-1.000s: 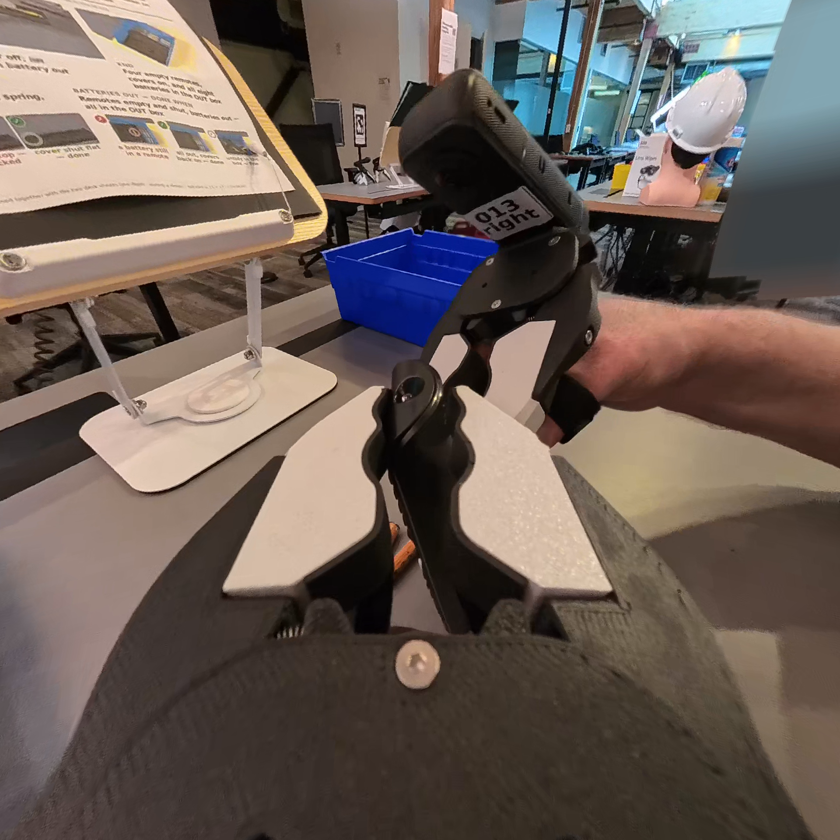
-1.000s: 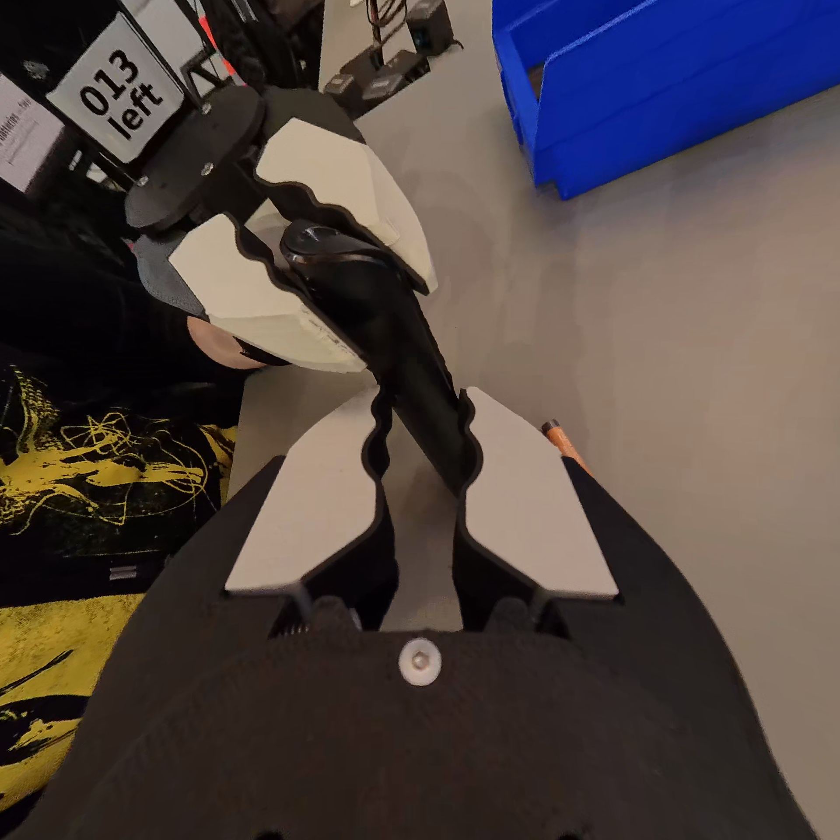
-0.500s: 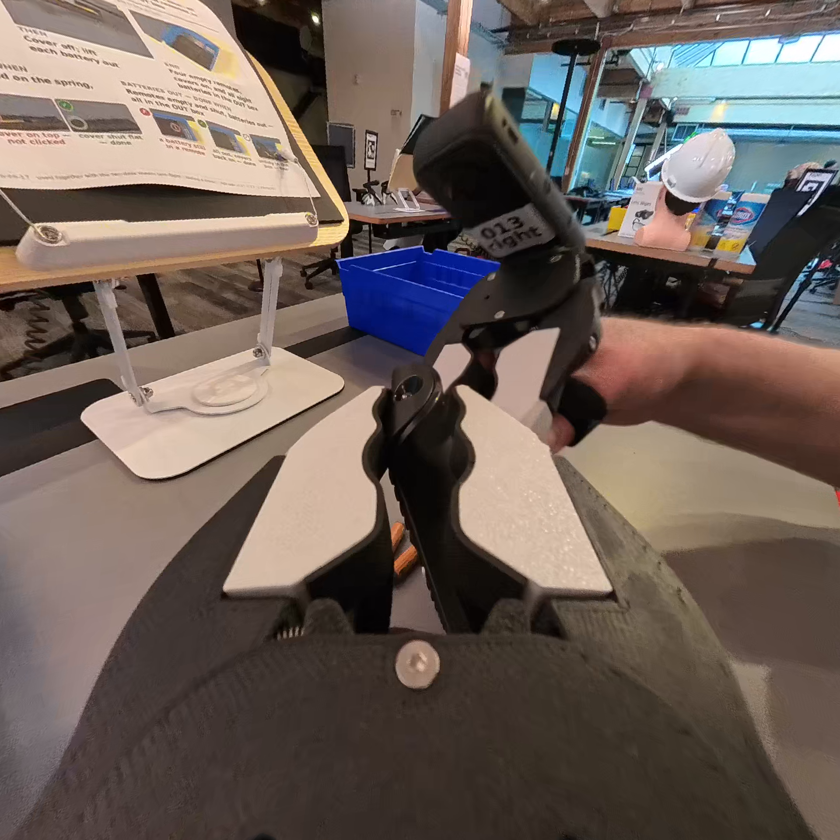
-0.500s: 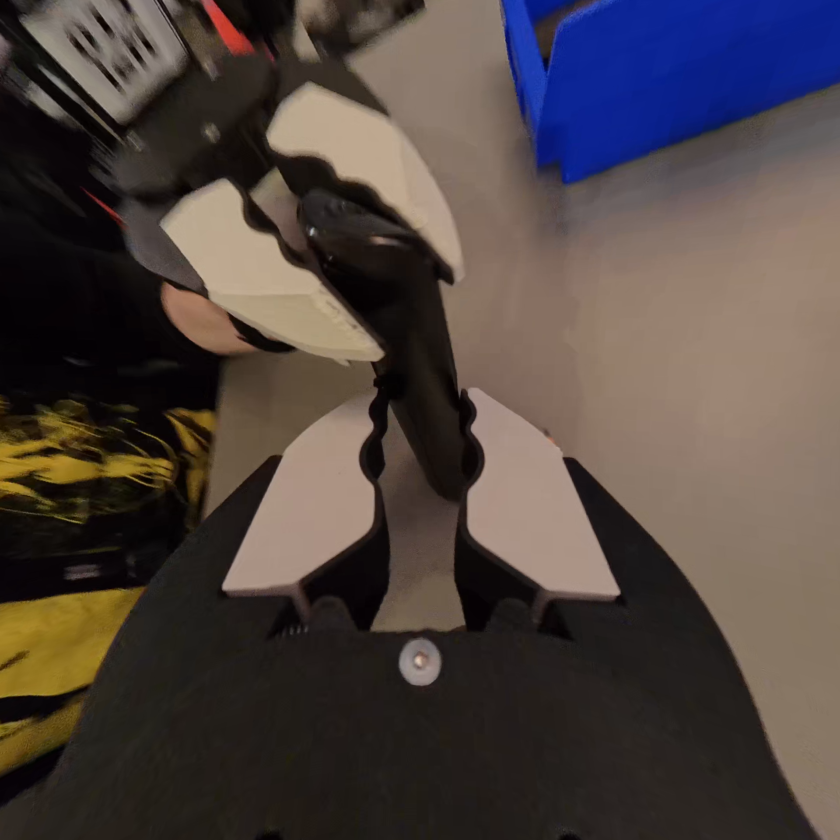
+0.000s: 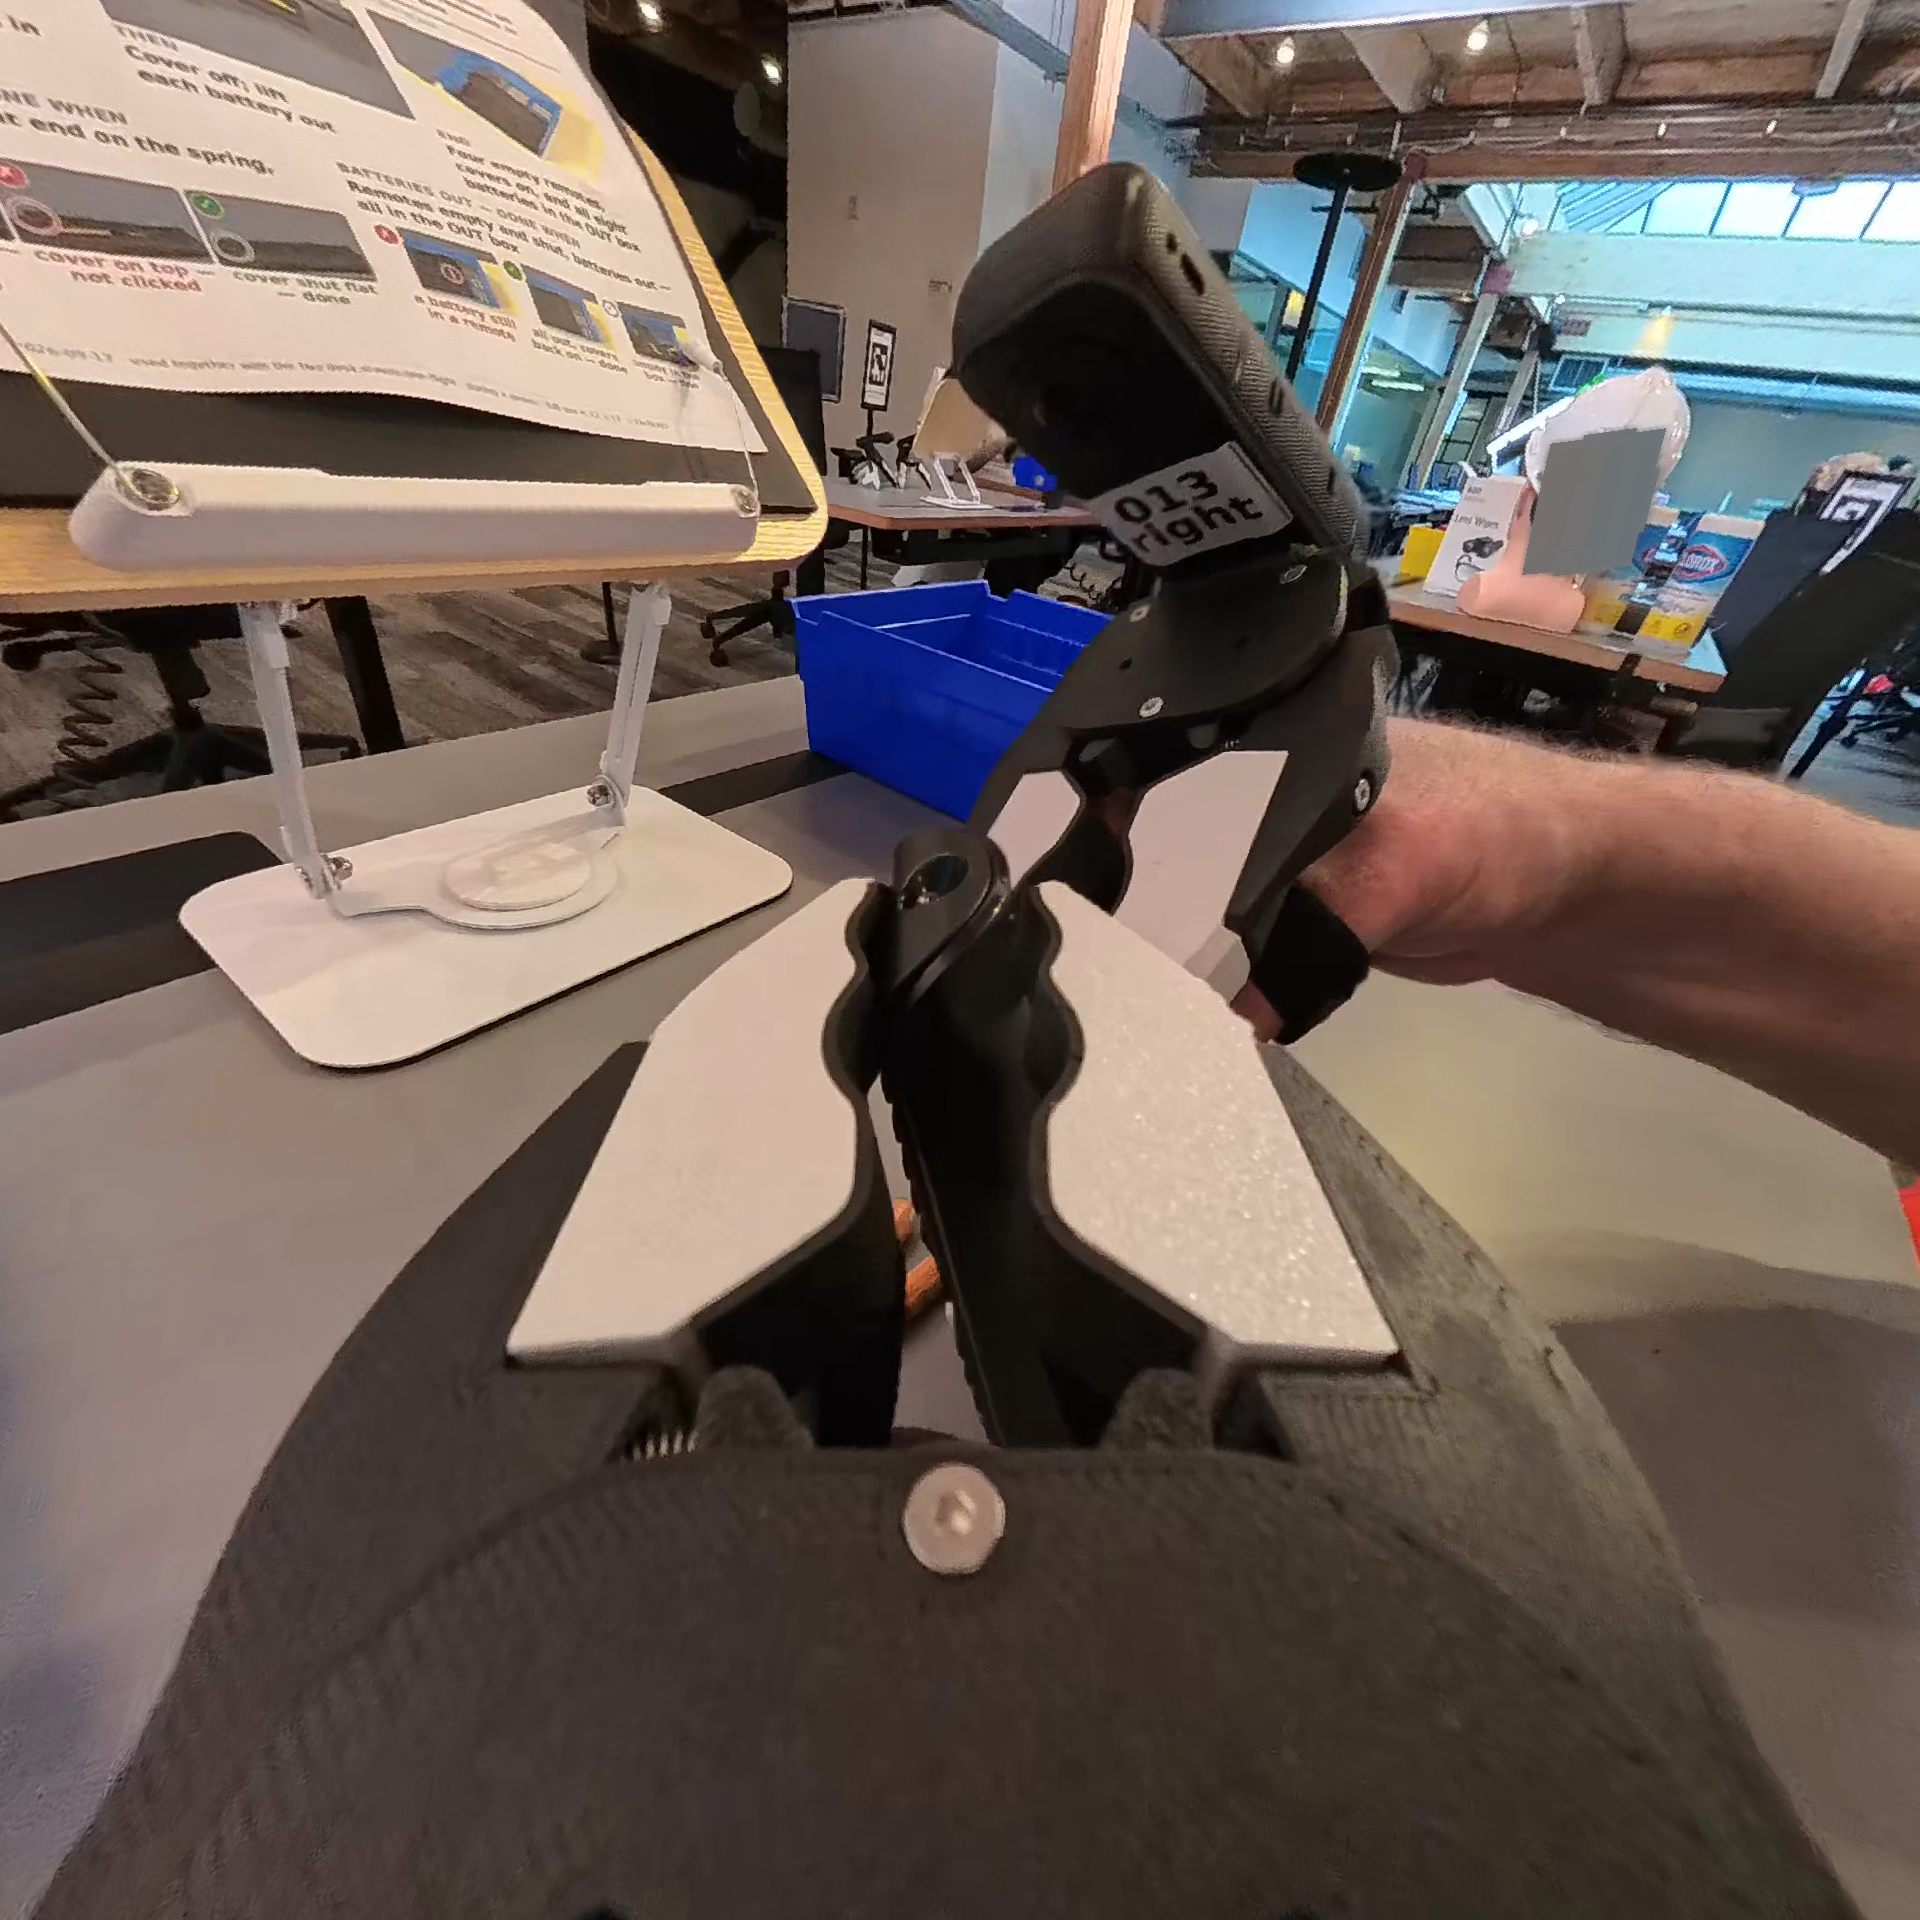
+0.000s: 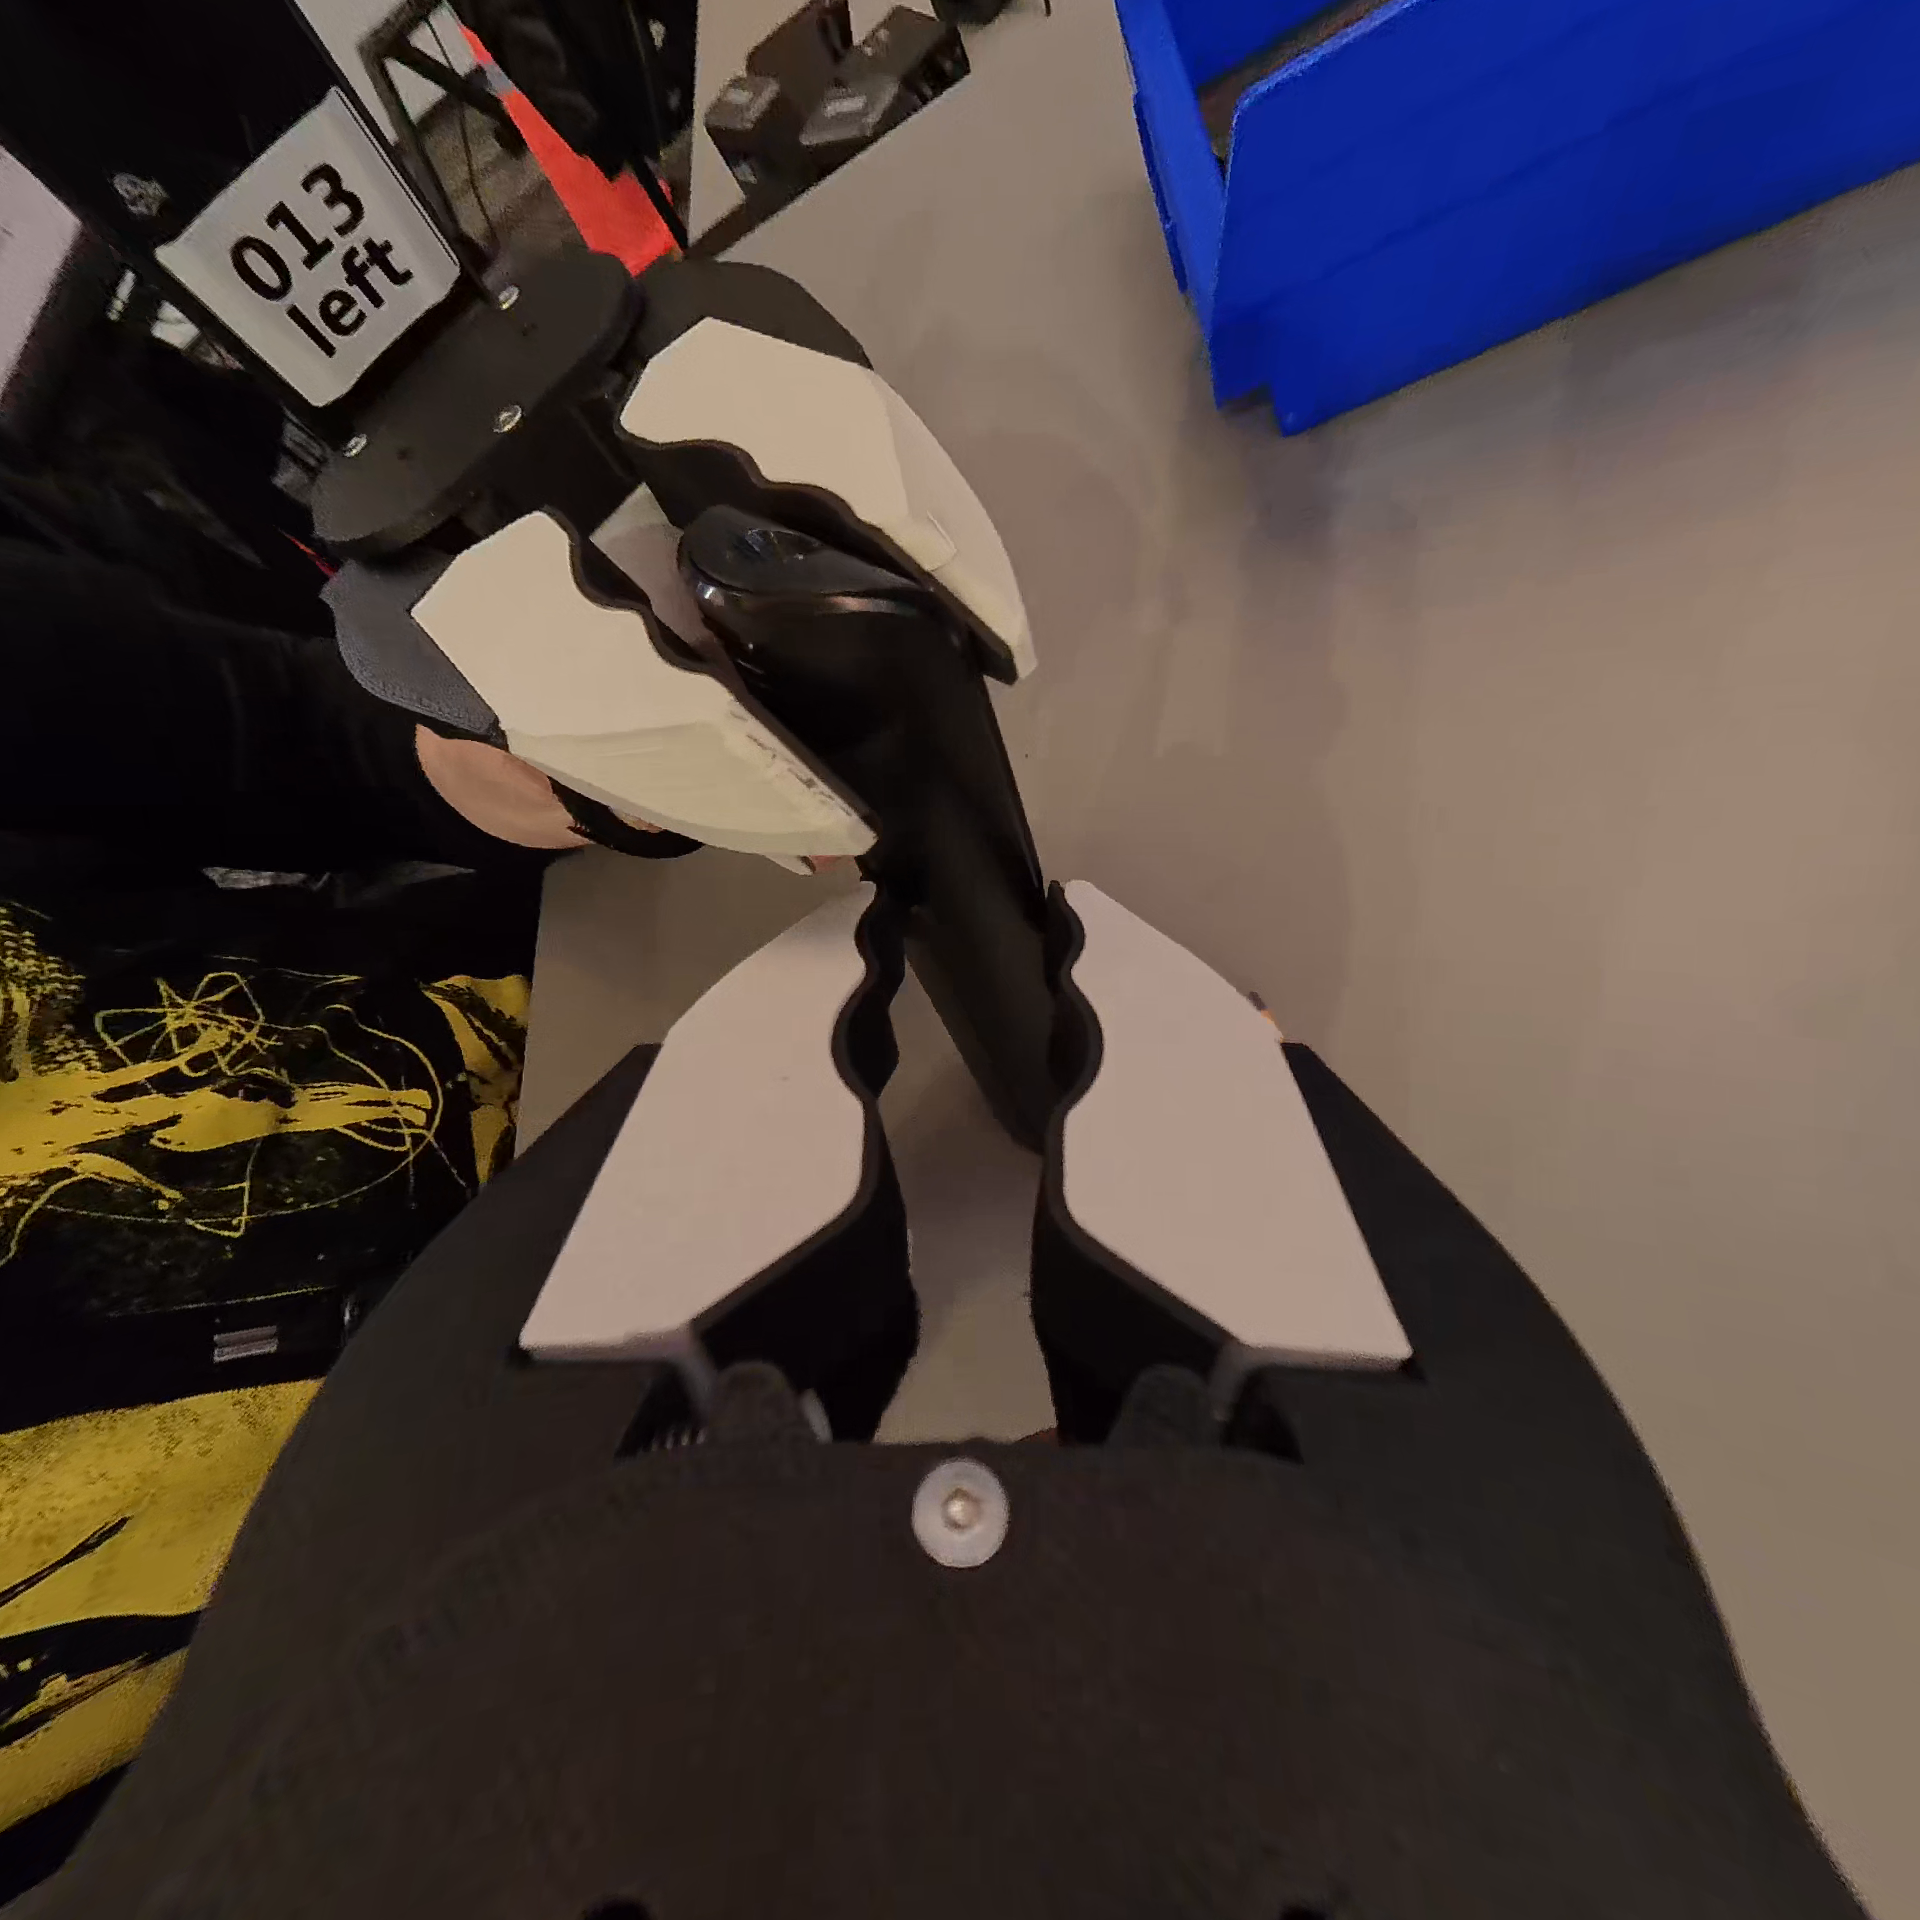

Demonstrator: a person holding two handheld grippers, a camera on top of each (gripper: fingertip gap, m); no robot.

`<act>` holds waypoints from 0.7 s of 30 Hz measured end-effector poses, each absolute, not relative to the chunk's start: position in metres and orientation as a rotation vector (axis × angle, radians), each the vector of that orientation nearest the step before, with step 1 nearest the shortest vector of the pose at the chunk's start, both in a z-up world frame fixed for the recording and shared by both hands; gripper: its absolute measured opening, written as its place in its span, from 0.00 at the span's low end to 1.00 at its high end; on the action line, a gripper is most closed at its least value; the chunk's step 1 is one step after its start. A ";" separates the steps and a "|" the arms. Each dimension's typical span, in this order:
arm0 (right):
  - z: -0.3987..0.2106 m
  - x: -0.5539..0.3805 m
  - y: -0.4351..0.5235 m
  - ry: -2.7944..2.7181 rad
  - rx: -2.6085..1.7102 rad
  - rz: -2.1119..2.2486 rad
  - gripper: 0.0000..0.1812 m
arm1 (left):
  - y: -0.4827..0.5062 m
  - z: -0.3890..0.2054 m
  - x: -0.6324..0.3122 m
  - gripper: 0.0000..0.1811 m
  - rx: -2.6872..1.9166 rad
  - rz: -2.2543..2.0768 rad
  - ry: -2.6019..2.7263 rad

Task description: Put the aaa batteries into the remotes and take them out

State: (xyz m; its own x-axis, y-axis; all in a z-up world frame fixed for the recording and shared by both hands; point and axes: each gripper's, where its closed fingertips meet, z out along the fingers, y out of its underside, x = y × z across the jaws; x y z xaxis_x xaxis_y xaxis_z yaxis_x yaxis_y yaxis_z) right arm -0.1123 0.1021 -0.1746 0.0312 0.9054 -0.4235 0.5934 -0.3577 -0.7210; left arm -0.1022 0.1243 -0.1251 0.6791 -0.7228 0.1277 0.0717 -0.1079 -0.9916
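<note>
The slim black plastic remote (image 6: 935, 831) runs lengthwise between both grippers, left gripper (image 6: 831, 665) clamping its far end, right gripper (image 6: 961, 997) narrowly around its near end.

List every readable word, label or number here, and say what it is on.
Wording left unquoted; bearers only.
White tag on right gripper: legible.
White tag on left gripper: legible.
Sheet on stand: partly legible.
Background poster, boxes: too small.
</note>
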 end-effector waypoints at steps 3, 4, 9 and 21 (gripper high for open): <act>-0.176 -0.112 0.102 -1.597 -1.997 1.167 0.15 | 0.124 -0.125 -0.103 0.13 -1.544 -0.713 0.548; -0.176 -0.113 0.102 -1.610 -2.001 1.146 0.15 | 0.126 -0.126 -0.106 0.13 -1.546 -0.725 0.531; -0.206 -0.114 0.099 -1.795 -2.056 0.909 0.18 | 0.130 -0.127 -0.117 0.14 -1.550 -0.669 0.536; -0.195 -0.116 0.105 -1.380 -1.870 1.282 0.25 | 0.144 -0.124 -0.137 0.13 -1.534 -0.973 0.290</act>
State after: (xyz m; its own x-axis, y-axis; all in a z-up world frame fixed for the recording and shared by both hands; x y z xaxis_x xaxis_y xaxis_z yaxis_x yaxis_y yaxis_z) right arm -0.1163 0.1045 -0.1946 0.0518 0.9161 -0.3975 0.4637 -0.3746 -0.8029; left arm -0.1370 0.1439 -0.1243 0.6143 -0.6763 0.4065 0.3439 -0.2342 -0.9093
